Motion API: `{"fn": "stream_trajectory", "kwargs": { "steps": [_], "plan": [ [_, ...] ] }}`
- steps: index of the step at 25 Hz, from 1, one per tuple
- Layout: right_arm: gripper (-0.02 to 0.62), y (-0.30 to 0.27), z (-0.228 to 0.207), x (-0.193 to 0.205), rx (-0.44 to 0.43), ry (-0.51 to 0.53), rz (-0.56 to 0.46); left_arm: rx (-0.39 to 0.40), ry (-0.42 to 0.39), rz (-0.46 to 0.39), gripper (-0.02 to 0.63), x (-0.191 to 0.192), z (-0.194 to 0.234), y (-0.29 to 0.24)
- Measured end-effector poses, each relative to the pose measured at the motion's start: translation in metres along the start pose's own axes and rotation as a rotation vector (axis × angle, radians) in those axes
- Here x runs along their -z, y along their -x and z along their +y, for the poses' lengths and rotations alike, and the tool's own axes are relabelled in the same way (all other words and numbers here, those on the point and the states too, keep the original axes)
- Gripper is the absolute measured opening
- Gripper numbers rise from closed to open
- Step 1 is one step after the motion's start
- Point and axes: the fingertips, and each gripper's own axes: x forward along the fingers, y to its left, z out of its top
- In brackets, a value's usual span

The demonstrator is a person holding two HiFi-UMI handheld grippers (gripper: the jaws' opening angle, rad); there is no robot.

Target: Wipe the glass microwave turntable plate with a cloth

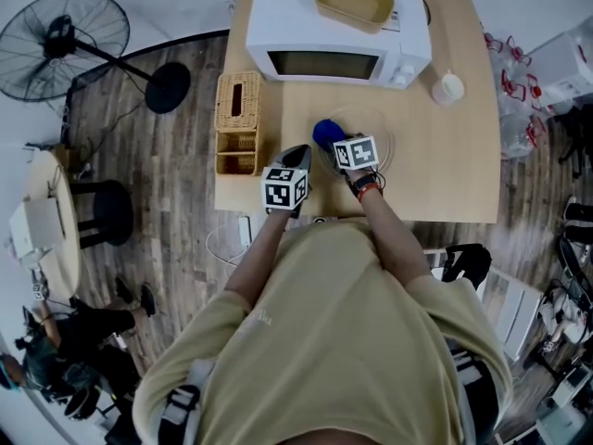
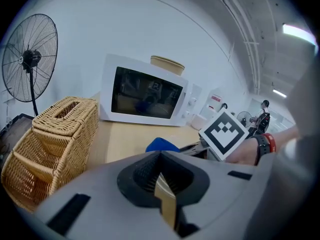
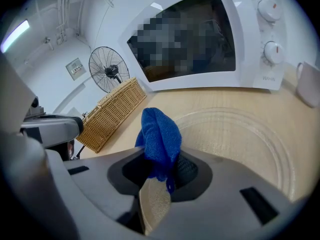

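The clear glass turntable plate (image 1: 387, 143) lies flat on the wooden table (image 1: 445, 184) in front of the microwave; in the right gripper view the plate (image 3: 240, 139) spreads out just ahead and to the right of the jaws. My right gripper (image 1: 330, 143) (image 3: 159, 176) is shut on a blue cloth (image 1: 324, 133) (image 3: 159, 136), which bunches upward at the plate's left rim. My left gripper (image 1: 297, 154) (image 2: 161, 181) is held just left of the plate, shut, with nothing in it. From the left gripper view the blue cloth (image 2: 161, 145) and the right gripper's marker cube (image 2: 225, 132) show ahead.
A white microwave (image 1: 338, 26), door closed, stands at the table's back with a tan tray (image 1: 354, 3) on top. A wicker basket (image 1: 238, 123) sits at the left edge, a white cup (image 1: 447, 88) to the right. A floor fan (image 1: 60, 44) stands further left.
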Motion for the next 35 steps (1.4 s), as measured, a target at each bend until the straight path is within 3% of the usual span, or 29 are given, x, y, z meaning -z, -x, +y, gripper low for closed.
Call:
{"fn": "stream_trajectory", "kwargs": {
  "steps": [35],
  "plan": [
    [0.114, 0.052, -0.065, 0.019, 0.103, -0.118, -0.050, 0.098, -0.059, 0.041, 0.020, 0.001, -0.047, -0.040]
  ]
}}
